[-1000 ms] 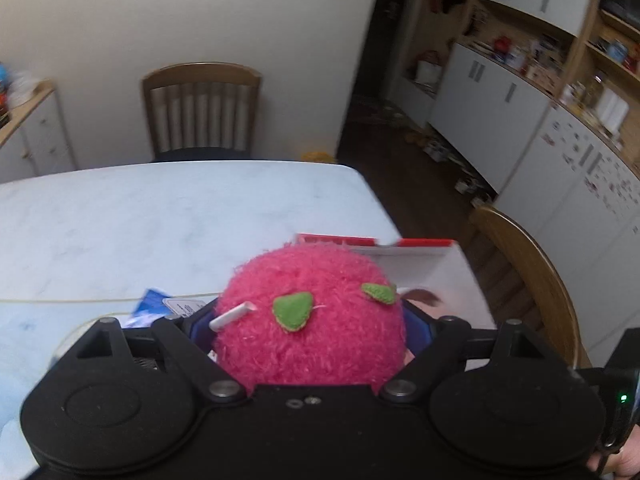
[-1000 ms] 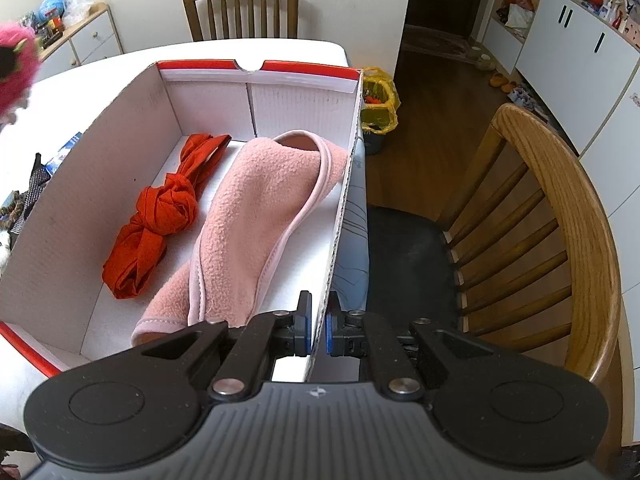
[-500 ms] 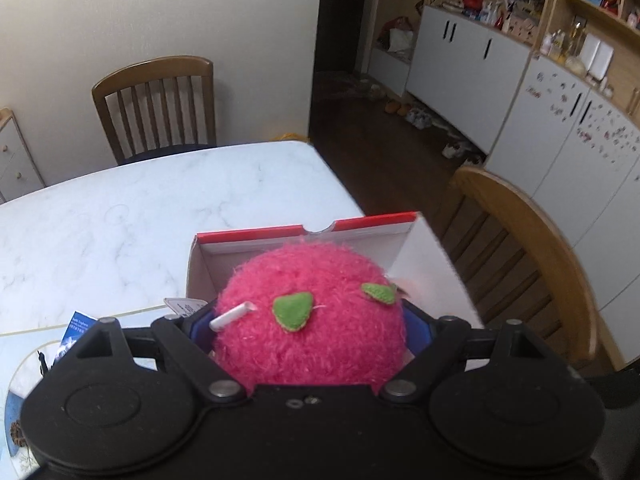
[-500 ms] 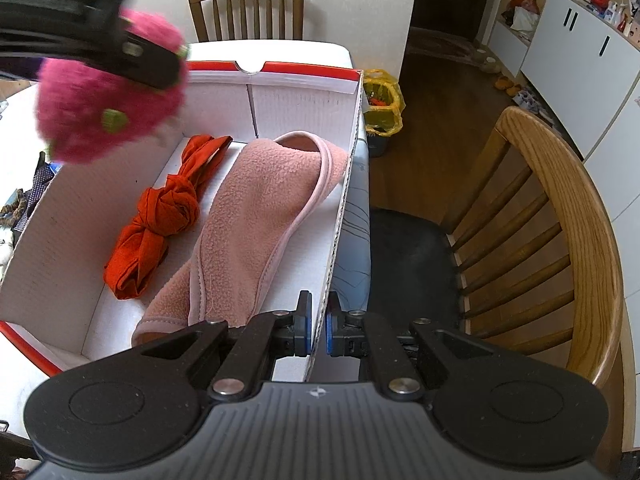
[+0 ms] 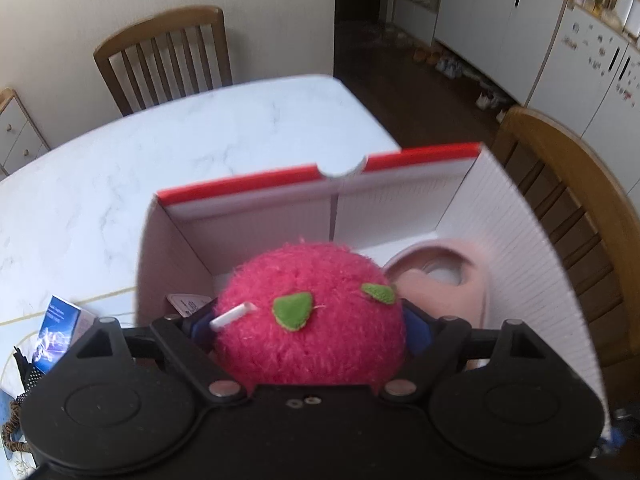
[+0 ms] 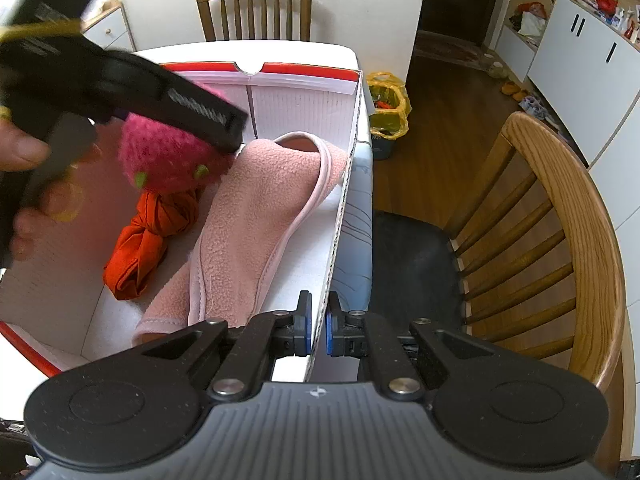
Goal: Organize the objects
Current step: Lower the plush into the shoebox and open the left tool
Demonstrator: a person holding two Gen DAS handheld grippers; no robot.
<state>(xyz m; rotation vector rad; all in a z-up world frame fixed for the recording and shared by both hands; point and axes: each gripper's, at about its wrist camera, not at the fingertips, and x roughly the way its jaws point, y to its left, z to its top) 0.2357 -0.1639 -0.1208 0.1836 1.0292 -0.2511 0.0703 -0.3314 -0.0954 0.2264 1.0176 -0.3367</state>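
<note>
A fuzzy pink ball [image 5: 312, 320] with green felt spots sits between the wide-set blue pads of my left gripper [image 5: 308, 326], which is shut on it. In the right wrist view the ball [image 6: 168, 160] hangs inside the white box [image 6: 304, 96], just above a knotted red cloth [image 6: 148, 232]. A pink fleece [image 6: 256, 220] lies along the box's right half. My right gripper [image 6: 318, 328] is shut on the box's right wall near the front corner. A hand [image 6: 24, 148] holds the left gripper's handle.
The red-rimmed box stands at the right edge of a white marble table [image 5: 160, 160]. A wooden chair [image 6: 580, 220] is close on the right, another chair [image 6: 256, 4] at the far end. A blue packet [image 5: 56, 332] lies left of the box. A yellow bag [image 6: 388, 108] is on the floor.
My left gripper has carried the pink ball rightwards over the box's left wall and down into the box. The right gripper has stayed clamped on the wall.
</note>
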